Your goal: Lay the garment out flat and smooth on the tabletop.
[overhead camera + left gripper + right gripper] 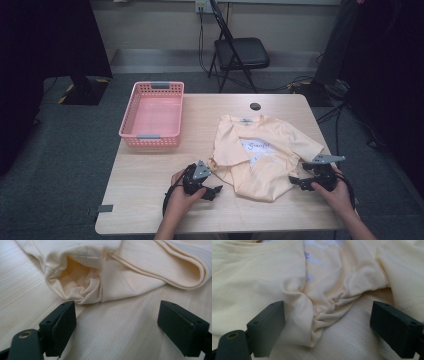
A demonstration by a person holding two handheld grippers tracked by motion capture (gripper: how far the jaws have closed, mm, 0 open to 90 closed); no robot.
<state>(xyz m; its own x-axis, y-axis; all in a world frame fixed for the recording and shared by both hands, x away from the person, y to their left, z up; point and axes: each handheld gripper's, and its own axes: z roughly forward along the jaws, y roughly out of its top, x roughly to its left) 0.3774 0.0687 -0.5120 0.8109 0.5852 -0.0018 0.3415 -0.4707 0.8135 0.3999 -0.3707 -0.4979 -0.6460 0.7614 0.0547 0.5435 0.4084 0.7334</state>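
Left gripper (117,327): jaws stand wide apart with nothing between them but bare table (117,340); the bunched sleeve opening of the pale yellow T-shirt (82,282) lies just ahead of its left jaw, not touching.
Right gripper (328,330): also spread wide and holding nothing; a puckered fold of the shirt lies between and just ahead of its jaws.
T-shirt in high view (260,150): rumpled and half folded on the table, between the two grippers.
Risk, left: closing from here likely catches air, or nips a single layer of the sleeve, so the cloth slides out.
Risk, right: the pucker is several layers thick; a grab could drag the whole shirt.
Pink basket (152,116): well beyond the left gripper, empty.
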